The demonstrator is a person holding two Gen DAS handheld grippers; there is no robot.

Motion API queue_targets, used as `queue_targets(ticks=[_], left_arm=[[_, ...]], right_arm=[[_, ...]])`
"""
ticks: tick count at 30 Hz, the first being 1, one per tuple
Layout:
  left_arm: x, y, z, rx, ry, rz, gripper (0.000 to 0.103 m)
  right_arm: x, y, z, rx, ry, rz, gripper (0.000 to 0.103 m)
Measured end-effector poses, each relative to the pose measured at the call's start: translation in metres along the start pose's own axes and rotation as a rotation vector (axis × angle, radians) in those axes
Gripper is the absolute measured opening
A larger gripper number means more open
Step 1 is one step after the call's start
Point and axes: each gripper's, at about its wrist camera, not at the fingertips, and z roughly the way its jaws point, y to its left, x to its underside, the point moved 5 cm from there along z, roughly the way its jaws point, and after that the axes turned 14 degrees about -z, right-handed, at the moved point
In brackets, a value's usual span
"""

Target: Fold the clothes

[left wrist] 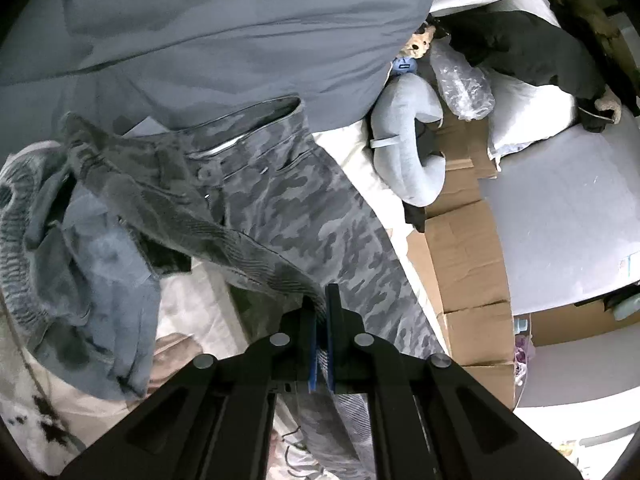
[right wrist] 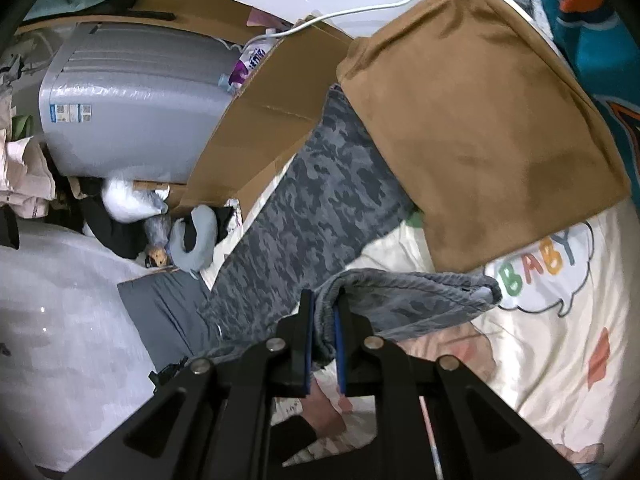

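Right, you've got the camo trousers (left wrist: 304,216) lying along the bed (right wrist: 560,320), waistband end w/ the button nearest the grey shirt (left wrist: 200,32). Lift both grips level and carry them over evenly so the fold lands straight. Left hand-held gripper (left wrist: 320,312): nearly closed, pinching a thin trouser edge. Right hand-held gripper (right wrist: 323,320): clamped on a bunched fold of the same fabric.

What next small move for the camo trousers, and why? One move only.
Probably swing both held edges together across onto the flat part of the camo trousers. The left gripper is shut on a fold of them, the right gripper on a bunched hem, and the cloth between is lifted off the cartoon bedsheet.
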Motion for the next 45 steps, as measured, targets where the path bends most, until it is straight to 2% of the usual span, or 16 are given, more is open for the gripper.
queue_targets(ticks=[10,25,36,45], left_arm=[[-0.014,-0.030,0.023,0.027,0.016,0.017,0.002],[-0.031,-0.057,0.060,0.013,-0.002,0.023,0.002],[-0.050,-0.070,0.114,-0.012,-0.007,0.046,0.002],[-0.056,-0.081,0.179,-0.037,0.027,0.100,0.002]], right_arm=[[-0.040,0.021,0.033,0.018,0.007,-0.017,0.008],[-0.101,0.007,0.063,0.030,-0.058,0.019,0.008],[-0.145,-0.009,0.124,0.079,-0.046,0.015,0.008],[-0.182,-0.031,0.170,0.163,-0.098,0.039,0.008]])
